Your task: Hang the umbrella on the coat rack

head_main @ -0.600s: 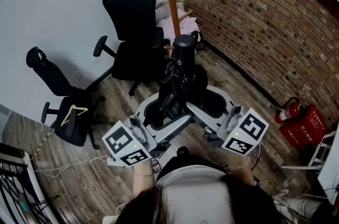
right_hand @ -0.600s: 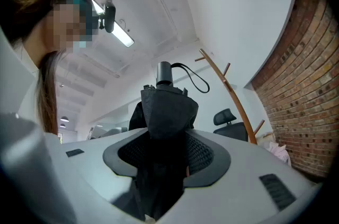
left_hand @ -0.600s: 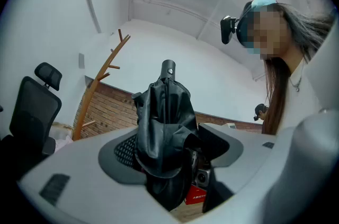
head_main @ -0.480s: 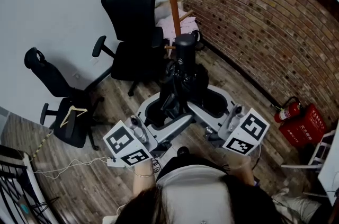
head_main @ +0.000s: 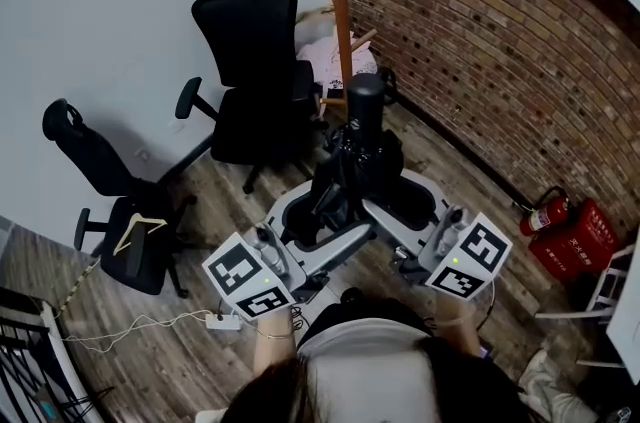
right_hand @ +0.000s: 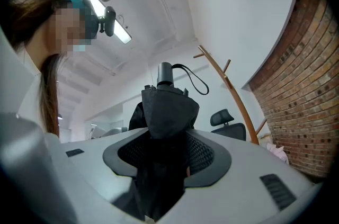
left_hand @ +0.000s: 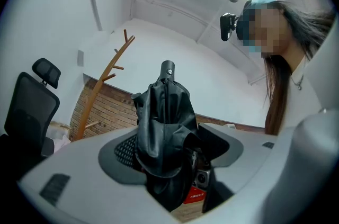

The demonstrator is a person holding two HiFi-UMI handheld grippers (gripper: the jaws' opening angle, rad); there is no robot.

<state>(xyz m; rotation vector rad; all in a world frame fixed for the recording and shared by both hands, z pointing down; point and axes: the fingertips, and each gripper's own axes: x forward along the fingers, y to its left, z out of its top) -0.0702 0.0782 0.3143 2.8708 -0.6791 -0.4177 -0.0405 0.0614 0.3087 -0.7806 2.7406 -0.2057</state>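
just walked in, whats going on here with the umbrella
A person is holding a folded black fabric umbrella upright between two handheld grippers. The right gripper is clamped on its fabric; the left gripper has its jaws wide around it, with a gap showing on one side. The tall wooden coat rack stands just beyond, in the corner by the red brick wall. The umbrella isn't hung yet.

— What sort of room is it?
— An office corner. A tall black swivel chair (head_main: pixel 250 61) and a lower chair (head_main: pixel 110 201) stand on the wood floor (head_main: pixel 200 351) at the left.
— What else?
— A wooden coat rack (head_main: pixel 341 1) by the far brick wall (head_main: pixel 480 31), and a red fire extinguisher (head_main: pixel 545 209) on the right.
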